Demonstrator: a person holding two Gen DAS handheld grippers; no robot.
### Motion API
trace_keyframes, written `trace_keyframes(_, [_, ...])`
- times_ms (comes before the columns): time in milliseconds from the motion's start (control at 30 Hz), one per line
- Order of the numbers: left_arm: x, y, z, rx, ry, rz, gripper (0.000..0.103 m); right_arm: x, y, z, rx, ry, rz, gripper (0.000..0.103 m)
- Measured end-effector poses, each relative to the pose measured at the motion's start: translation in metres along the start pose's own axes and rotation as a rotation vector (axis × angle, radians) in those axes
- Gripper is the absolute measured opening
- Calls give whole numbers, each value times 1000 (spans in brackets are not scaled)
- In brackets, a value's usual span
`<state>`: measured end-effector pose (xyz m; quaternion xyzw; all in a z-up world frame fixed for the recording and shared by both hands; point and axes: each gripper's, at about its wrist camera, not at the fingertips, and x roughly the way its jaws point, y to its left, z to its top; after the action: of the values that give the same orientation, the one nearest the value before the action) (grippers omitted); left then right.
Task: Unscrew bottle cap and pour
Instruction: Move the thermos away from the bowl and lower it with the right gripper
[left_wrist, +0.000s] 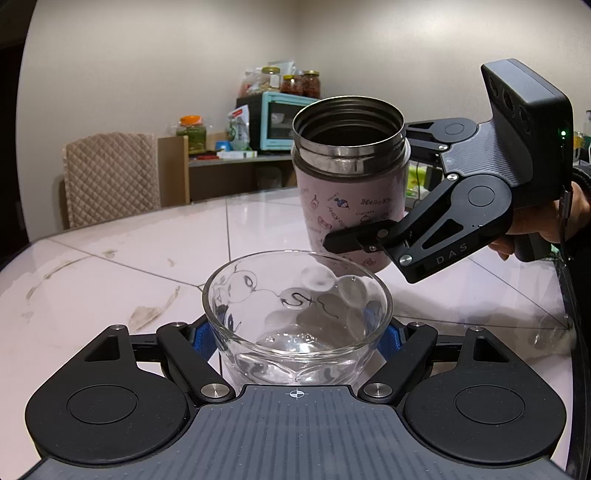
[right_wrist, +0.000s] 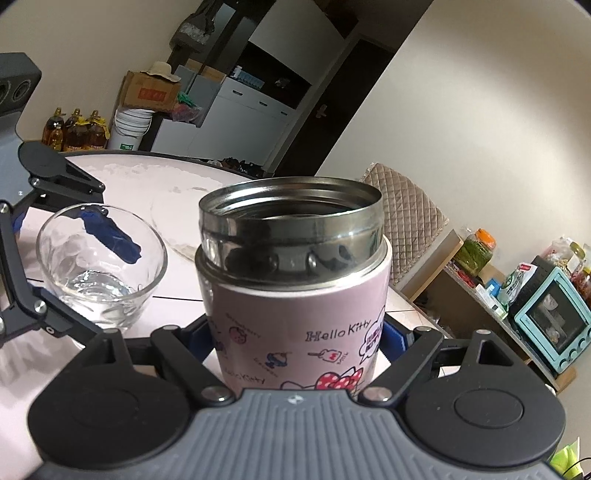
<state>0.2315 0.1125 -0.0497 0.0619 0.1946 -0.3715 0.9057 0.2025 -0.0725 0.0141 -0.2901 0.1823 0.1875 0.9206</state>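
A pink Hello Kitty bottle (left_wrist: 351, 192) with a steel threaded neck has no cap on it. My right gripper (right_wrist: 297, 339) is shut on its body and holds it above the table, nearly upright, just behind and right of a clear glass bowl (left_wrist: 297, 314). The bottle fills the middle of the right wrist view (right_wrist: 295, 295). My left gripper (left_wrist: 297, 338) is shut on the bowl's sides, blue pads against the glass. The bowl (right_wrist: 99, 266) holds a little clear water. The cap is not in view.
The white marble-look table (left_wrist: 129, 266) carries both objects. A padded chair (left_wrist: 110, 173) stands at its far side. A shelf with a teal toaster oven (left_wrist: 280, 118) and jars is behind. Oil bottles (right_wrist: 75, 129) and boxes stand by the far wall.
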Motion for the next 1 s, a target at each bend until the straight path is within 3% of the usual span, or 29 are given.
trace_keyframes(500, [0, 0, 0, 0, 0, -1, 85, 10, -33, -9, 225, 19, 63, 88])
trace_keyframes(1000, [0, 0, 0, 0, 0, -1, 85, 18, -49, -15, 329, 20, 79, 88])
